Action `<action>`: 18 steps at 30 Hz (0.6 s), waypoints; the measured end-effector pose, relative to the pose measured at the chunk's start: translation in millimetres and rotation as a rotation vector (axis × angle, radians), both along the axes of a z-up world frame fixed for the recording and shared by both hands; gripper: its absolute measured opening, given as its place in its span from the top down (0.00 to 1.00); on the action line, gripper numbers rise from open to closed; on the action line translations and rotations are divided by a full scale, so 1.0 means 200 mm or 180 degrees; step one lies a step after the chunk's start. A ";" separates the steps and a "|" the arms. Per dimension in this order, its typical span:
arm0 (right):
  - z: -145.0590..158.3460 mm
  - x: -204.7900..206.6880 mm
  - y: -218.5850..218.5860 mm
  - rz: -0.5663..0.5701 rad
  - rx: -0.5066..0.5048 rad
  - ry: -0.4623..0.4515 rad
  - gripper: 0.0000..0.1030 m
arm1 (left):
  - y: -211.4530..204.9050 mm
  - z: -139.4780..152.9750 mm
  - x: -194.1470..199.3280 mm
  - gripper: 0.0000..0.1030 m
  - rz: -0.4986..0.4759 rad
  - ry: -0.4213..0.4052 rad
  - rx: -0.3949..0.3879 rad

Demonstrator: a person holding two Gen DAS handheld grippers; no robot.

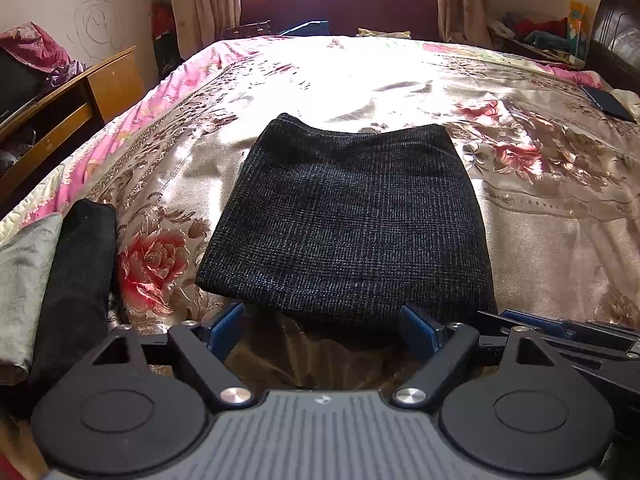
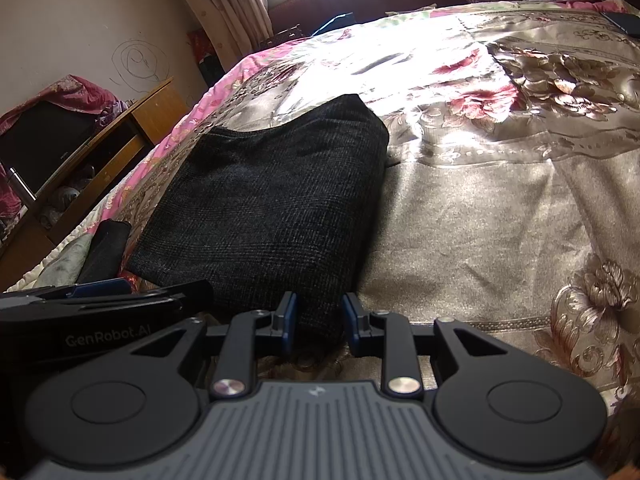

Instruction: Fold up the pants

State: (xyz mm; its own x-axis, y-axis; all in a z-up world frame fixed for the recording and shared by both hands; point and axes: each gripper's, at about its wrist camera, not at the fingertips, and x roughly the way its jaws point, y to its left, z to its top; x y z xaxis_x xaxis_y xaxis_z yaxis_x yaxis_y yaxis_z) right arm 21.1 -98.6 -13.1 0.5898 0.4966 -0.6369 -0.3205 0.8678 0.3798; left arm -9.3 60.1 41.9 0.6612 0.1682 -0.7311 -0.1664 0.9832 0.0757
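As I read it, dark checked woven pants [image 1: 344, 216] lie folded compact on floral satin bedspread [image 1: 540, 216]; folding looks done. Left gripper [image 1: 324, 326] wide, empty; right gripper [image 2: 319, 318] narrow, empty.

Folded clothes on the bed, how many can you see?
3. The dark pants lie folded mid-bed ahead of both grippers. A black piece sits at the left edge, with a grey one beside it. More may lie out of view.

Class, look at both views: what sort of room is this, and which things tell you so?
Most likely a home bedroom: a wide bed under a floral satin bedspread, beige curtains at the window, a wooden side cabinet.
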 end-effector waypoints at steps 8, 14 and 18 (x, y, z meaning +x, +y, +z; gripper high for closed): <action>0.00 0.00 0.00 -0.0002 0.0003 0.0000 0.73 | 0.00 0.00 0.00 0.07 -0.0002 -0.0010 0.0011; 0.00 0.00 0.00 0.0004 0.0000 0.0001 0.73 | 0.00 0.00 -0.01 0.07 -0.0002 -0.0029 0.0006; -0.01 0.00 0.00 0.0005 0.0001 0.0000 0.73 | 0.00 0.01 -0.01 0.07 -0.0003 -0.0041 0.0029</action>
State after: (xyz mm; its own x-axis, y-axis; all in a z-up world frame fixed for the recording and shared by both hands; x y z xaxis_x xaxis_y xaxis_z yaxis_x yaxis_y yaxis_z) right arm 20.2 -98.2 -14.2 0.5890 0.4975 -0.6368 -0.3217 0.8672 0.3800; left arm -11.0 59.9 42.9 0.6707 0.1742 -0.7210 -0.1665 0.9826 0.0825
